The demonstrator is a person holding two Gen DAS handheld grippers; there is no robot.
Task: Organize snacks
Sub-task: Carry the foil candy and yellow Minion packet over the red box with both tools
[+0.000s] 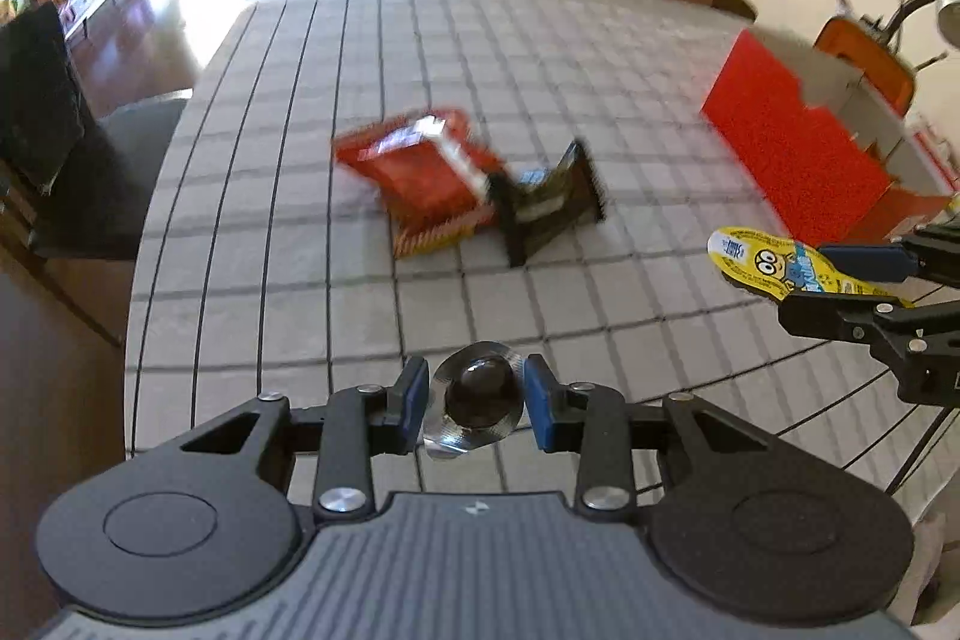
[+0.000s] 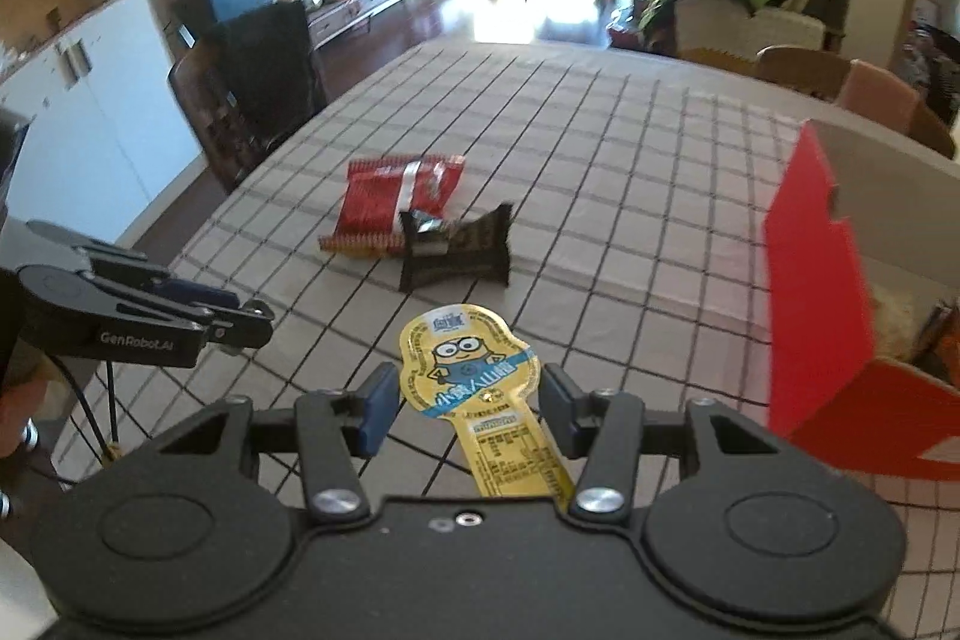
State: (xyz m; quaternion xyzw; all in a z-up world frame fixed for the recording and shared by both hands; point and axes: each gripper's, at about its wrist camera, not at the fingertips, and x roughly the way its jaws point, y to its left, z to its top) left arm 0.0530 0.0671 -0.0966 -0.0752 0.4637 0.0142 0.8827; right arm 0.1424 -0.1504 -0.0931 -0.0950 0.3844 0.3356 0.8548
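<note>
The left gripper (image 1: 477, 400) tilts downward, its blue pads clamped on a small foil-rimmed cup (image 1: 477, 403). At its three o'clock, the right gripper (image 2: 468, 403) pinches a yellow packet (image 2: 474, 382), also angled down.

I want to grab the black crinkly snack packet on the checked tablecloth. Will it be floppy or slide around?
The black crinkly snack packet probably bends easily: it already looks creased and puffed. It is likely light, since it seems a thin wrapper. It leans on the red snack bag, so pushing it might shift both on the checked tablecloth.
</note>
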